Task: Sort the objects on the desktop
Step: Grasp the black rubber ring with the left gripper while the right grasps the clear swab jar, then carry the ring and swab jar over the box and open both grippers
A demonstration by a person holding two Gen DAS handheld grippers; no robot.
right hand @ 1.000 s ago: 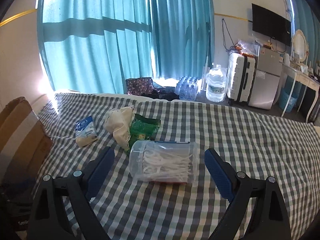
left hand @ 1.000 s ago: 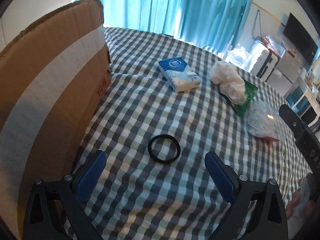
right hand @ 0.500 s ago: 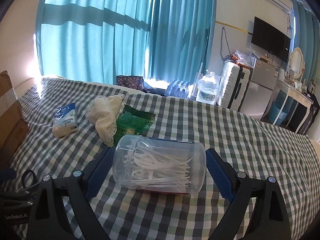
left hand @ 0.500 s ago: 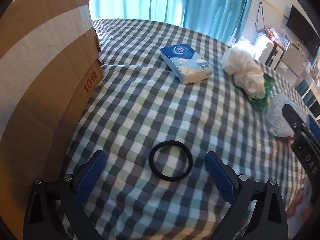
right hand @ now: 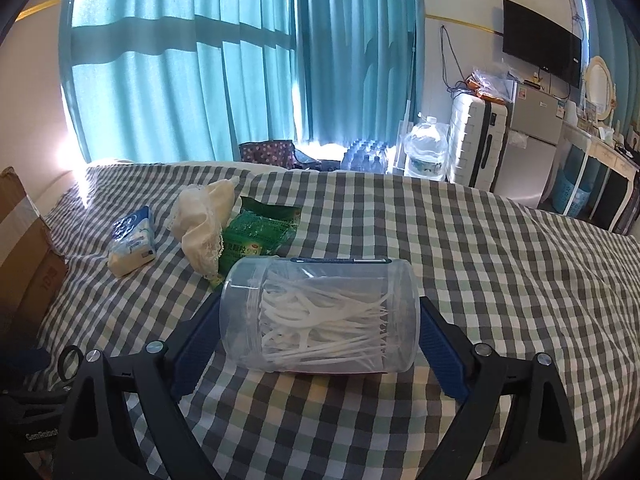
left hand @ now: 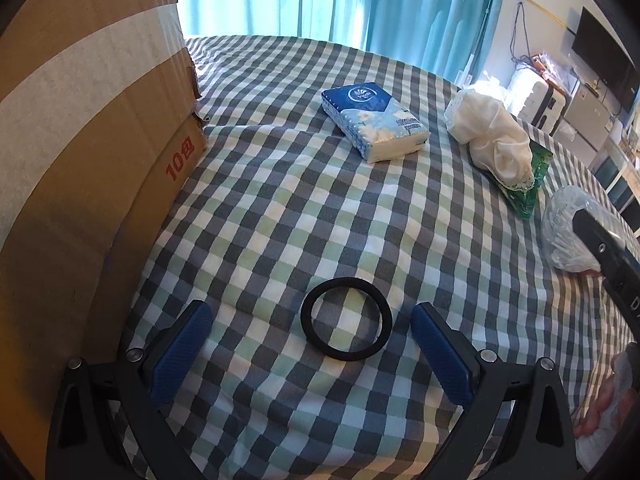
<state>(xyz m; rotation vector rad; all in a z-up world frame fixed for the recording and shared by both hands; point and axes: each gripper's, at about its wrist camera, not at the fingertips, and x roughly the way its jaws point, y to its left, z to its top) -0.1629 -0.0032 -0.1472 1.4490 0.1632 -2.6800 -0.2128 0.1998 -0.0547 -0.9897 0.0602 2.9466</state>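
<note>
Desktop objects lie spread over a checked cloth (left hand: 280, 208): one clear plastic jar (right hand: 320, 316), one black ring (left hand: 346, 319), one blue tissue pack (left hand: 374, 120), one cream lace cloth (left hand: 492, 136) and one green packet (left hand: 532, 184) under that cloth. That jar lies on its side and holds a bundle of thin white plastic sticks; its lid end points to the left in the right wrist view. Right gripper (right hand: 320, 328) has its blue pads on either side of the jar, close against both ends, though whether they press on it I cannot tell. Left gripper (left hand: 312, 336) is spread wide, with the ring flat on the cloth between its pads and touching neither. One cardboard box (left hand: 80, 152) stands along the left edge of the cloth, its brown wall with a pale tape band rising just beside the left pad, so room is tight on that side. Bare cloth lies open between the ring and the tissue pack, and to the right of the jar. Tissue pack, lace cloth and packet sit apart from the box, the lace cloth resting on the packet
</note>
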